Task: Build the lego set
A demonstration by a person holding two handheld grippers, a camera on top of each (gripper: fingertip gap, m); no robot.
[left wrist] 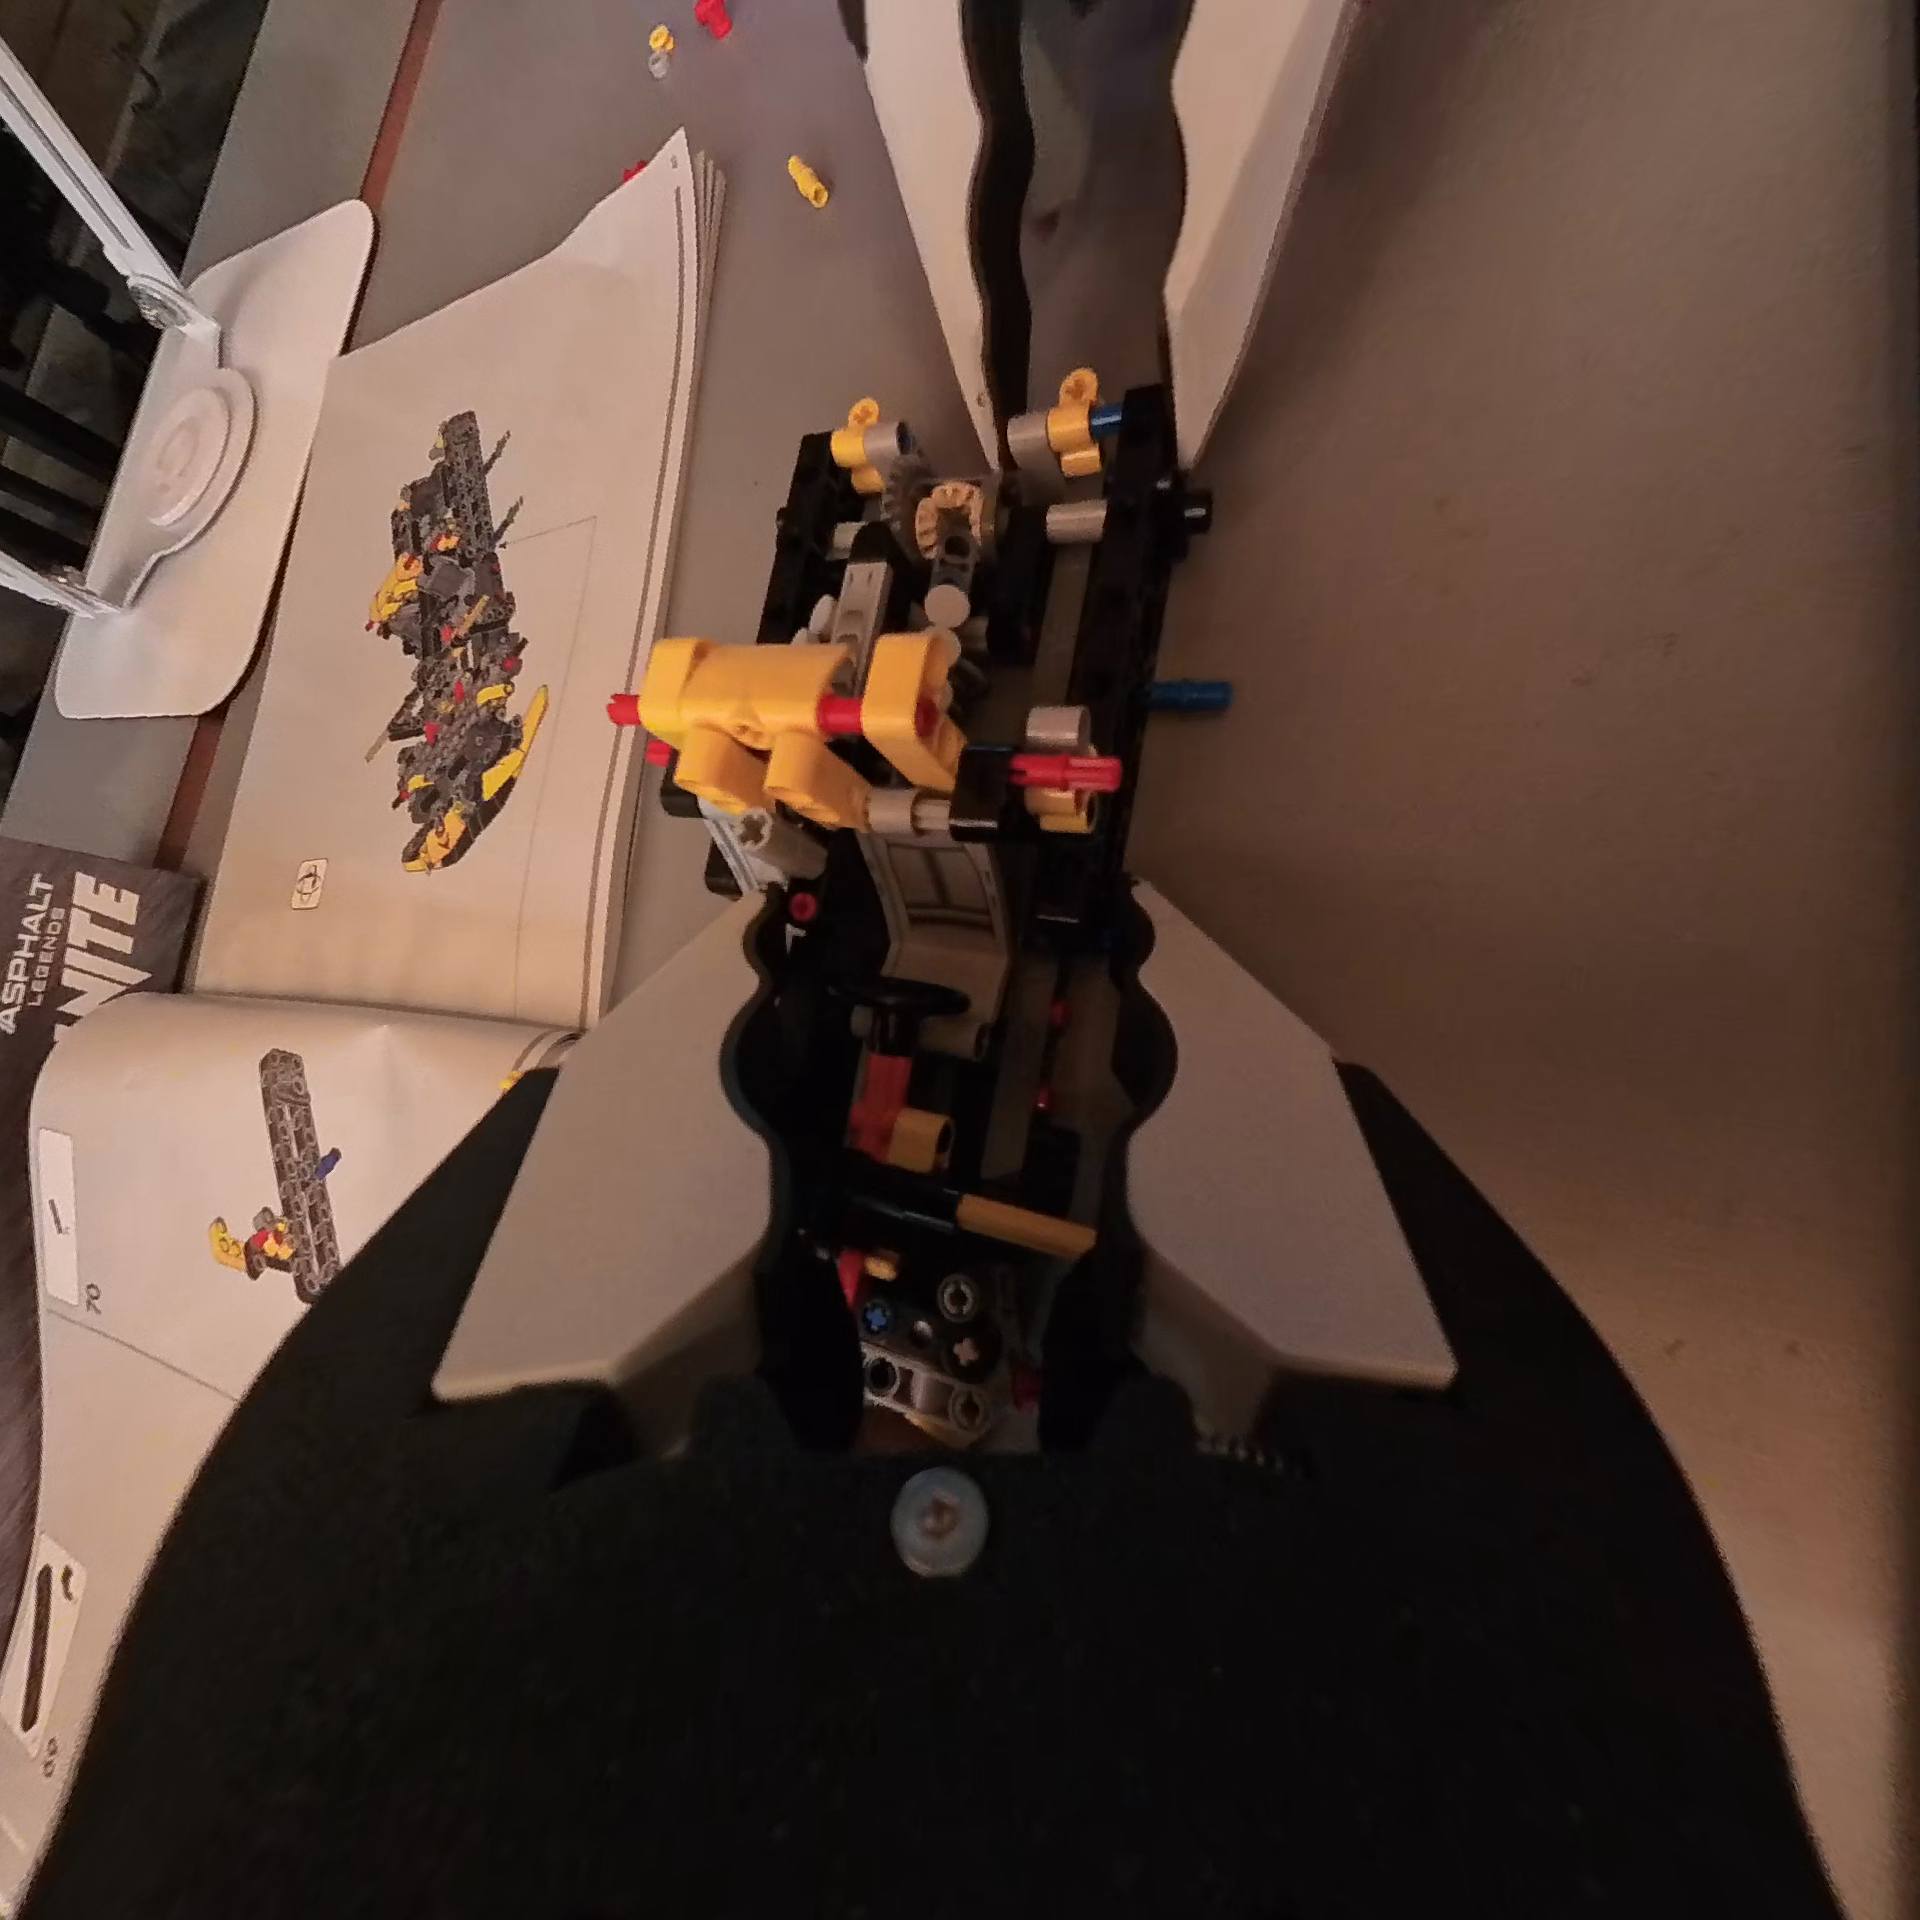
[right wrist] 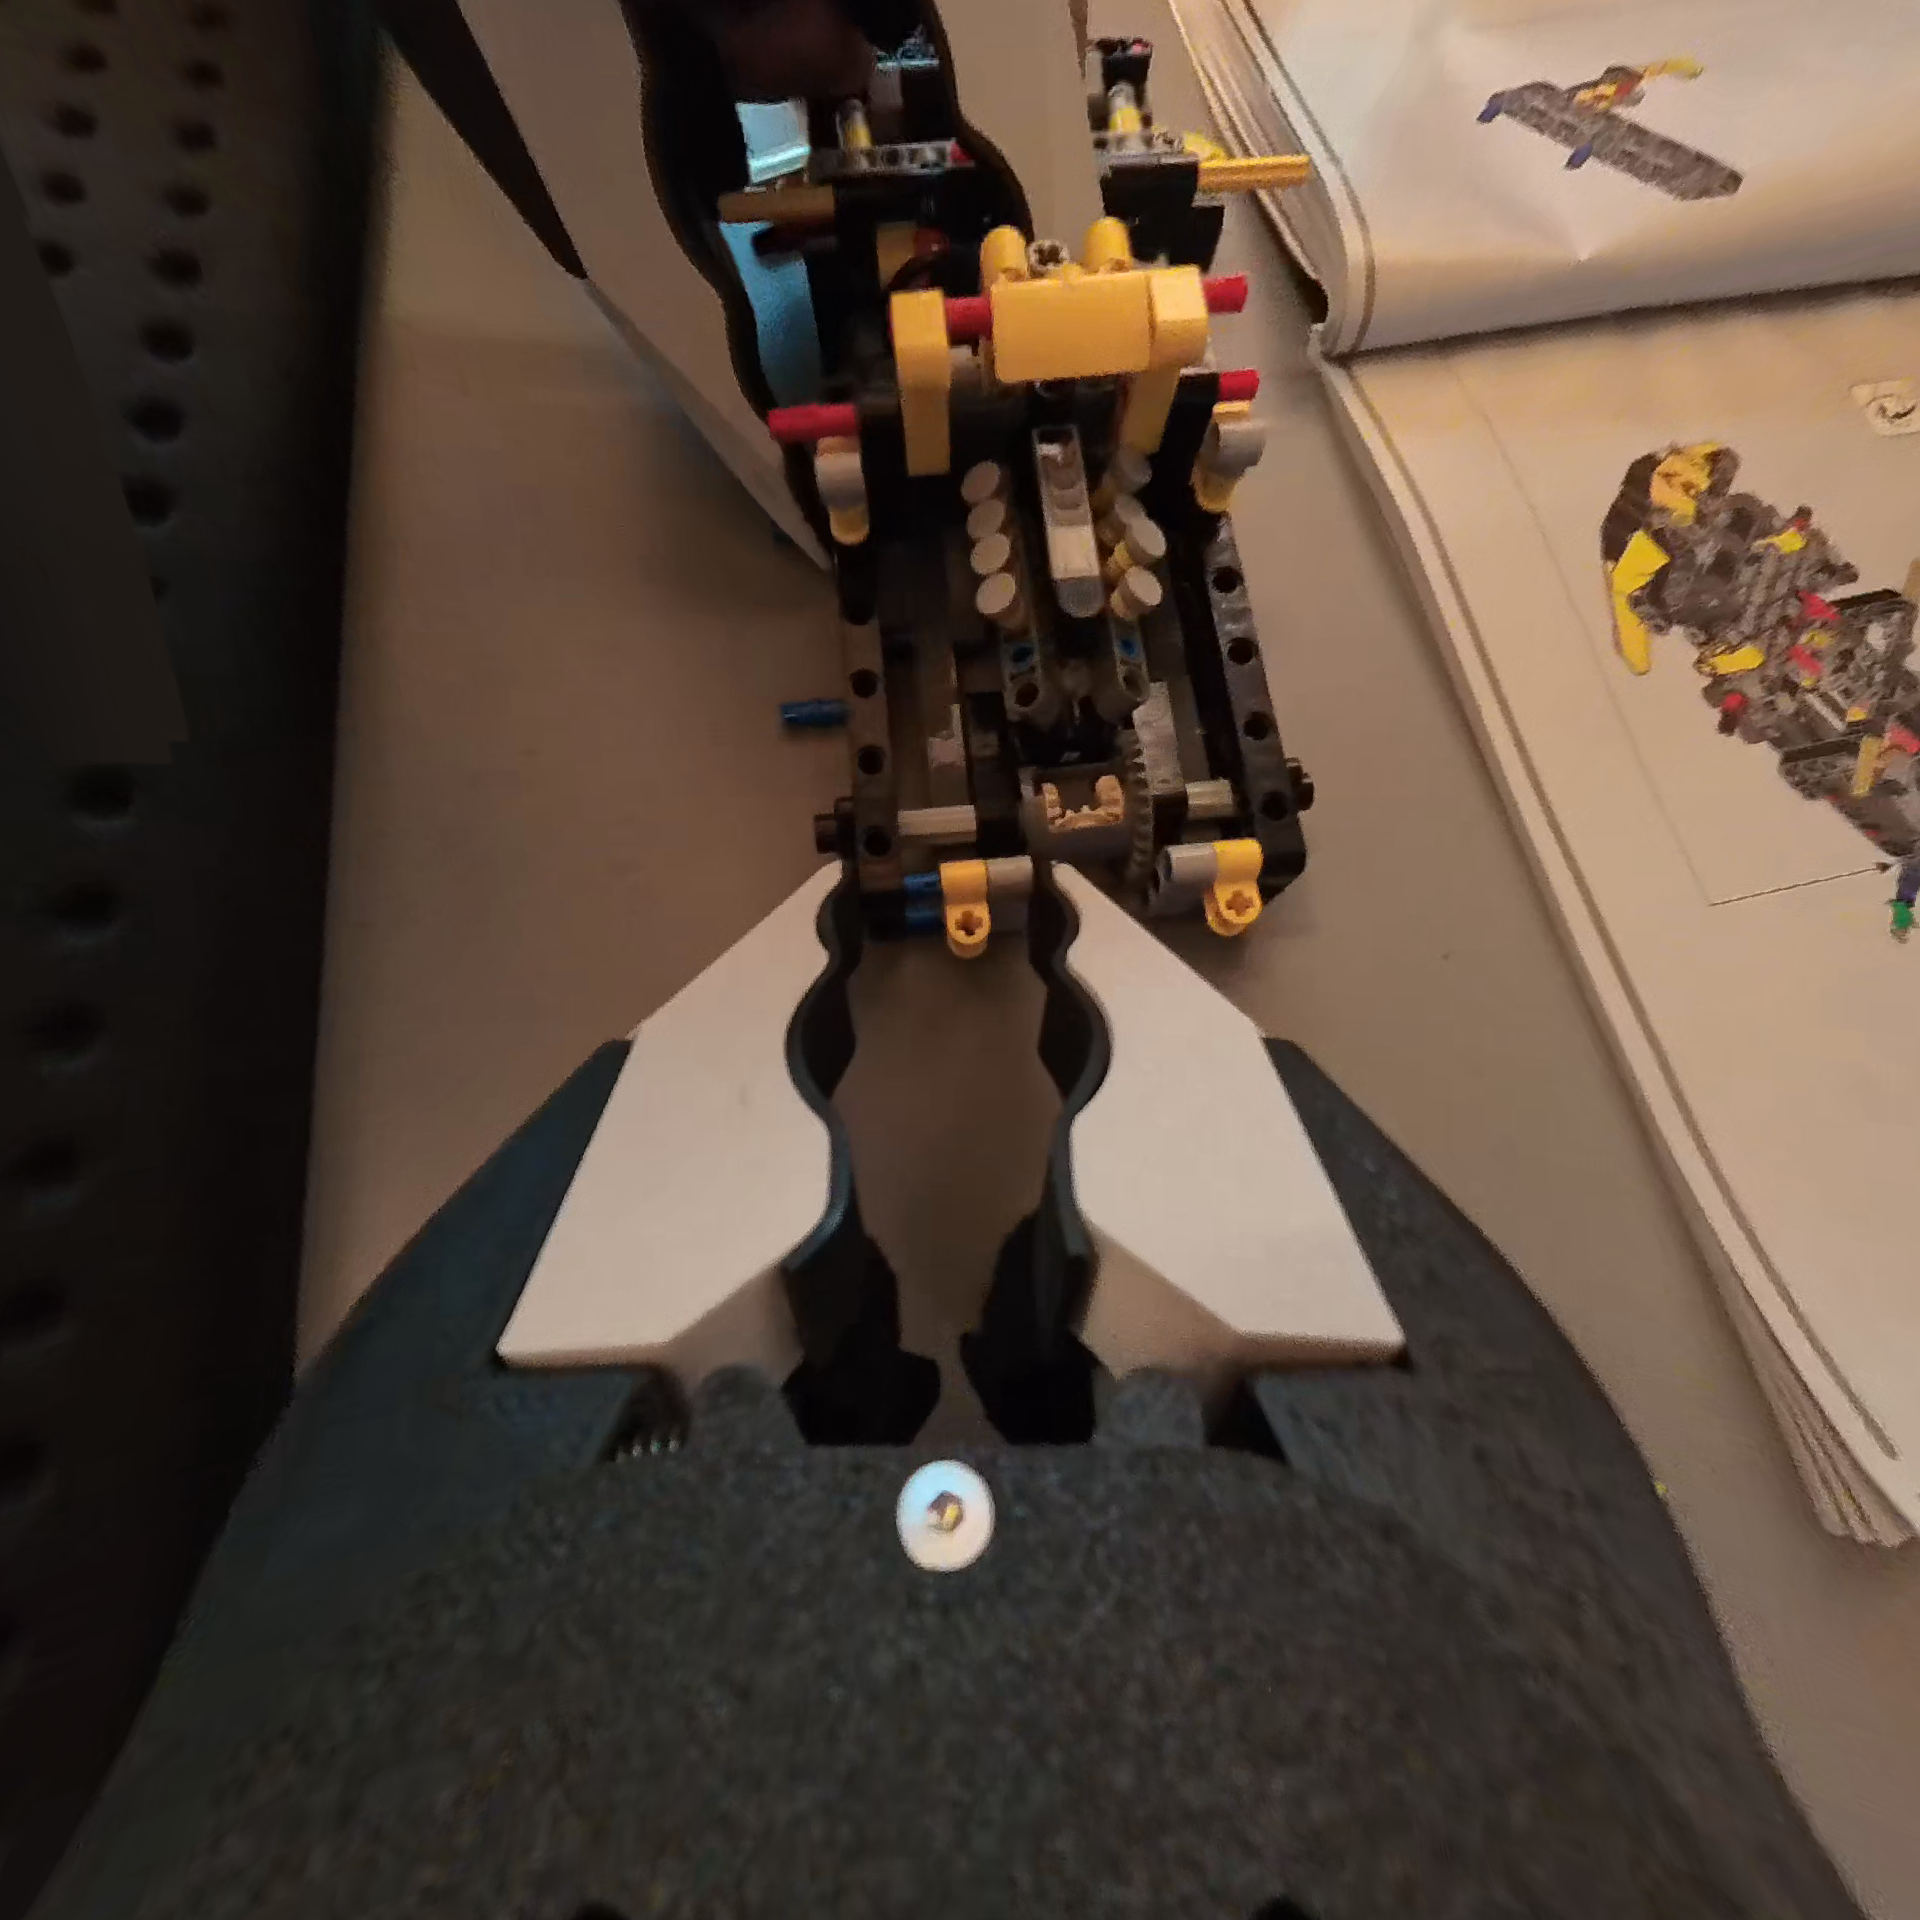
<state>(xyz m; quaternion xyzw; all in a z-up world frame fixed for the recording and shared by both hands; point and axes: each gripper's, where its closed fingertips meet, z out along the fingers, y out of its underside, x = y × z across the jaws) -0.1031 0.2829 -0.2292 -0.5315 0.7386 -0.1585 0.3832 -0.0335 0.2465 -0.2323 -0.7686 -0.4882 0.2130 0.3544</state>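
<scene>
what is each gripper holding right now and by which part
Both grip the half-built black, grey and yellow lego chassis. The left gripper clamps one end across its width; the right gripper pinches the opposite end by a small yellow-and-grey connector.

I see grey tabletop (left wrist: 1558,623) under warm, dim light. White lamp base (left wrist: 197,468) sits at table edge. Dark perforated panel (right wrist: 114,520) borders table on one side.
</scene>
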